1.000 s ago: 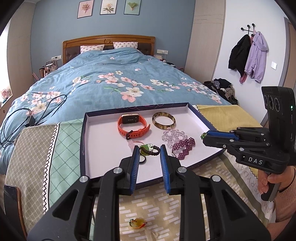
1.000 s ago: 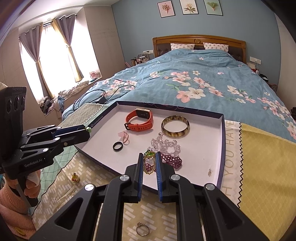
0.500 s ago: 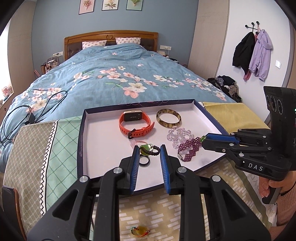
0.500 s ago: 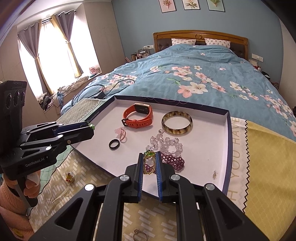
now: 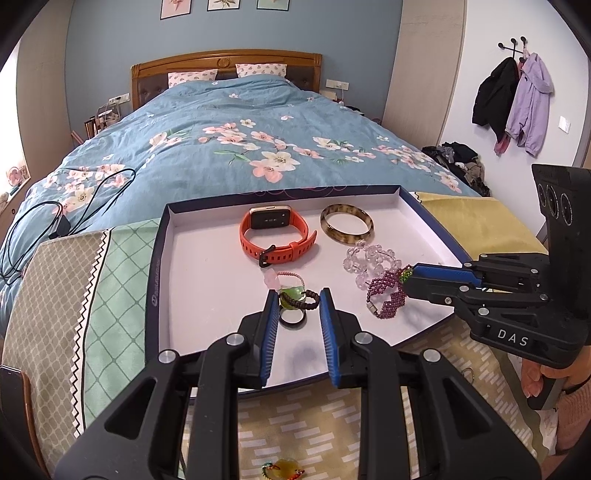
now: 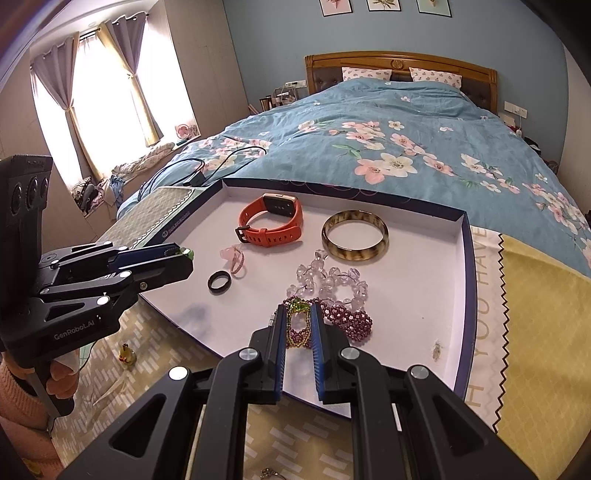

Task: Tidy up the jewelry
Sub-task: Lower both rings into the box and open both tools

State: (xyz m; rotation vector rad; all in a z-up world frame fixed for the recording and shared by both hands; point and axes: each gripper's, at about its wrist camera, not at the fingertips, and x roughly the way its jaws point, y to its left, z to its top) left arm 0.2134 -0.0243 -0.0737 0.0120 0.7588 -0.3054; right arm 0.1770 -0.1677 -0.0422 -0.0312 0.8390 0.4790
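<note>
Two grippers | left gripper [image 5: 295, 301] pinches corded green-stone bracelet [image 5: 295, 297] | right gripper [image 6: 298, 317] pinches purple beaded bracelet [image 6: 299, 326] | white tray [image 6: 424, 295]

A home bedroom: a wooden-headboard bed [image 5: 225, 70] under a floral blue duvet [image 5: 236, 147], curtained window [image 6: 107, 96], framed prints [image 5: 218, 4], and jackets [image 5: 517, 107] hanging on wall hooks.

A big bed [image 5: 229, 122] was covered with a blue flowered blanket [image 6: 388, 122]. Patterned cloths [image 5: 92, 280] were spread over its near end. A shallow tray [image 5: 157, 273] was set on the cloths. A small ring [image 6: 271, 473] and a small yellow charm [image 6: 126, 355] were laid beside it. Black cables [image 5: 66, 214] were left on the blanket.
</note>
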